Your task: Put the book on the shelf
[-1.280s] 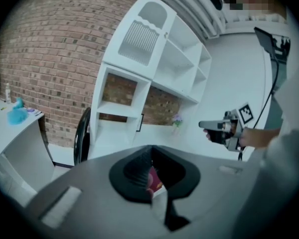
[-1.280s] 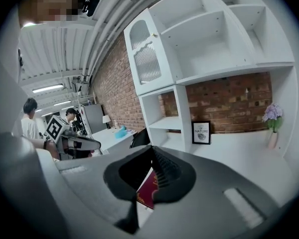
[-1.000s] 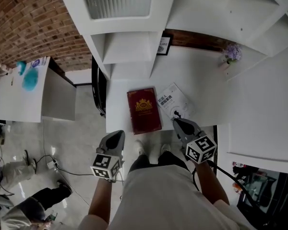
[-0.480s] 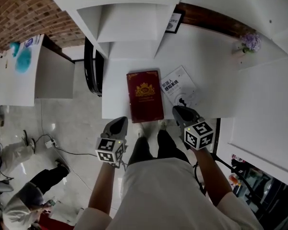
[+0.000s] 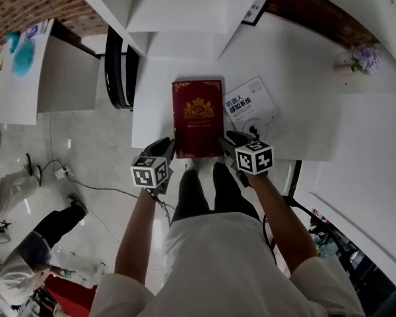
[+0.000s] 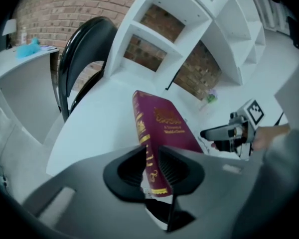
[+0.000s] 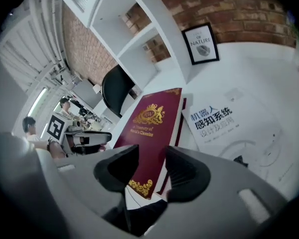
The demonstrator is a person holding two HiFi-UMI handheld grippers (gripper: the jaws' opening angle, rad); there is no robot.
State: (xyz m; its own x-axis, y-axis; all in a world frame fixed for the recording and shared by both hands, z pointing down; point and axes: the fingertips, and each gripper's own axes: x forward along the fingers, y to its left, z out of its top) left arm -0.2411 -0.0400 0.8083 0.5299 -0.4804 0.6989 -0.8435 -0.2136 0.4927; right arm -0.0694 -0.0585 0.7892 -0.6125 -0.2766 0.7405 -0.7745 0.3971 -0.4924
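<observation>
Both claws have come forward to the near edge of the white bench [image 5: 152,111], and their jaws, shut a moment ago, are opening. The left claw [image 5: 166,144] straddles the near spine corner of the dark-red, gilt-crested hardback book [image 5: 197,117], and the right claw [image 5: 230,137] straddles its other near corner. Neither clamps yet. The book lies flat, unmoved, beside a white paperback [image 5: 249,107]. A two-handed pickup looks imminent, and the white shelf unit [image 5: 178,5] stands beyond.

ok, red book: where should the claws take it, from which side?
Take the red book by its two near corners, from the table front: it lies flat, cover up, near end there. Left claw takes the spine corner, right claw the page-edge corner; both are opening with those corners between their jaws. The white book crowds its right side.
</observation>
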